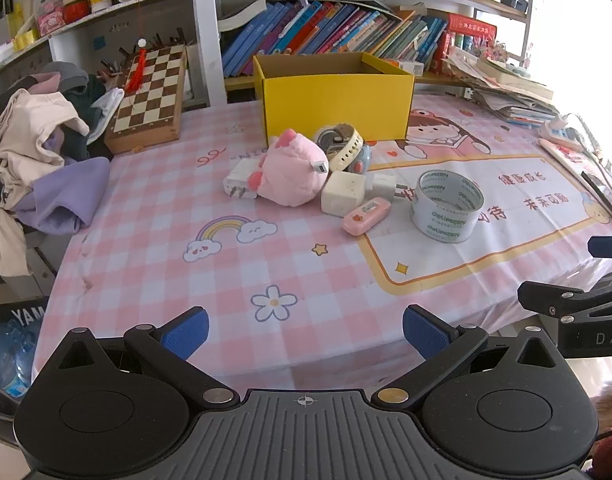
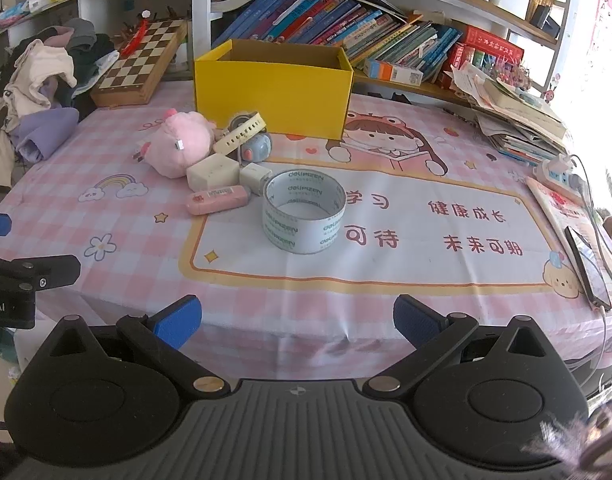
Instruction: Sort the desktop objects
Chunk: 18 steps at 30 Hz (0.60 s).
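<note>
An open yellow box (image 1: 333,100) (image 2: 274,92) stands at the back of the pink checked tablecloth. In front of it lie a pink plush pig (image 1: 292,168) (image 2: 182,148), a cream watch strap over a small blue toy (image 1: 345,150) (image 2: 246,134), white chargers (image 1: 341,192) (image 2: 212,172), a pink eraser case (image 1: 365,216) (image 2: 218,199) and a tape roll (image 1: 445,204) (image 2: 304,214). My left gripper (image 1: 306,334) and right gripper (image 2: 298,322) are open and empty, near the table's front edge, well short of the objects.
A chessboard (image 1: 150,96) and a heap of clothes (image 1: 38,152) sit at the left. Books fill the shelf behind (image 1: 337,32). A paper stack (image 2: 517,120), a power strip (image 2: 557,172) and a phone (image 2: 589,268) lie at the right.
</note>
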Each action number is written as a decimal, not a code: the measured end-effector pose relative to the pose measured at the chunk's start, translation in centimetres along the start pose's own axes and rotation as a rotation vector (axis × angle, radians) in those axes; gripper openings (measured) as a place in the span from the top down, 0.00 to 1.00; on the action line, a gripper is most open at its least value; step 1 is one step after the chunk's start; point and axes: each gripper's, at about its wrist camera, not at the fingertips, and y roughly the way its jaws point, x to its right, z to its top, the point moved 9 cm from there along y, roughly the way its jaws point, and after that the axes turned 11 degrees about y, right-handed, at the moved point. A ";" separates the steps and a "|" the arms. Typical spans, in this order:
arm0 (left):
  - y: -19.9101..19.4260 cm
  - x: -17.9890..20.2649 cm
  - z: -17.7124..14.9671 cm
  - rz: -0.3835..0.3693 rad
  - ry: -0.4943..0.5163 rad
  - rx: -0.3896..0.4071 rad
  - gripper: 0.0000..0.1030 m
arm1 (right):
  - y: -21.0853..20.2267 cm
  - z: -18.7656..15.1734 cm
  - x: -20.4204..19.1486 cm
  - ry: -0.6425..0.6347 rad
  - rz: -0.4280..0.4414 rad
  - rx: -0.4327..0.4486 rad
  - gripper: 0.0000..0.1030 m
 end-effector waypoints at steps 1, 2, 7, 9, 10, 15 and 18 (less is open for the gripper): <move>0.0 0.1 0.0 0.000 0.001 0.001 0.00 | 0.0 0.0 0.0 0.001 0.000 0.001 0.00; 0.0 0.1 0.1 0.001 0.003 0.001 0.00 | 0.0 0.1 0.0 0.002 0.000 0.001 0.00; 0.0 -0.2 0.1 0.011 0.001 0.006 0.00 | 0.2 0.3 -0.3 -0.005 0.003 0.001 0.00; 0.0 -0.4 0.2 0.009 -0.005 0.011 0.00 | 0.3 0.4 -0.5 -0.009 0.003 0.000 0.00; 0.0 -0.4 0.2 0.004 -0.009 0.013 0.00 | 0.4 0.4 -0.6 -0.010 0.003 -0.001 0.00; 0.1 -0.6 0.6 -0.009 -0.011 0.023 0.00 | 0.7 0.9 -0.9 -0.016 0.002 -0.003 0.00; 0.1 -0.7 0.8 -0.012 -0.010 0.032 0.00 | 0.9 1.2 -1.0 -0.019 0.002 0.001 0.00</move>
